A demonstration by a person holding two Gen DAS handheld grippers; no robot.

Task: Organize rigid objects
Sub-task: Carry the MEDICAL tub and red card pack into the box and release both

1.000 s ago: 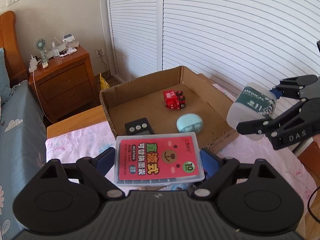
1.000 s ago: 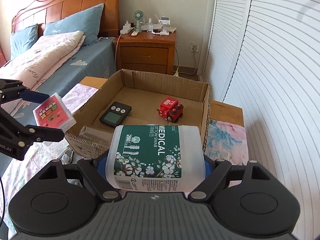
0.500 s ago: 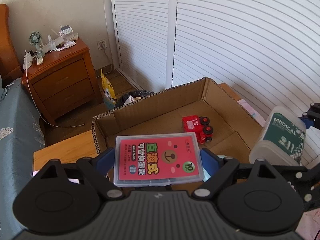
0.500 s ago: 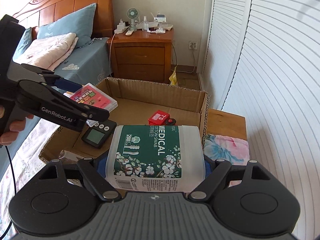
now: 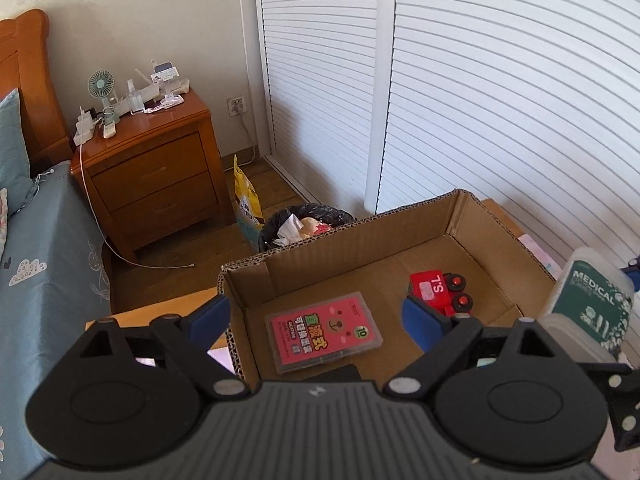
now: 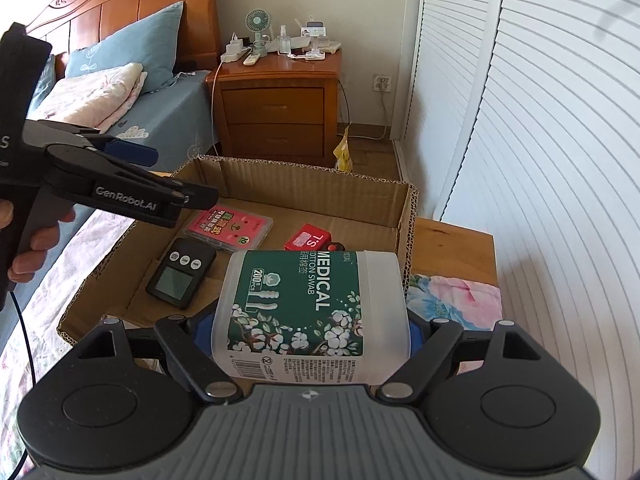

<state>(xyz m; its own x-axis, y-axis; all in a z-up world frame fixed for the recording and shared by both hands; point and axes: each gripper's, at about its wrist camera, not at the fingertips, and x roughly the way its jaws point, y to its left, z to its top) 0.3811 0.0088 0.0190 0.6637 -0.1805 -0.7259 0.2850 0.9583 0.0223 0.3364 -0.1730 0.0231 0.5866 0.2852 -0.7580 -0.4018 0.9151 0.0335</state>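
1. We hold the cotton swab tub [image 6: 314, 316] clamped sideways in the right gripper [image 6: 304, 330], over the near edge of the cardboard box [image 6: 404, 216]. It looks light, rigid and smooth-walled, so the pads belong on its flat ends (as now).
2. Our left gripper [image 5: 316, 316] has just been opening; its jaws stand apart with nothing between them, above the box.
3. In the box lie the red card case [image 5: 324, 332], a red toy train [image 5: 438, 290] and a black timer [image 6: 180, 272].
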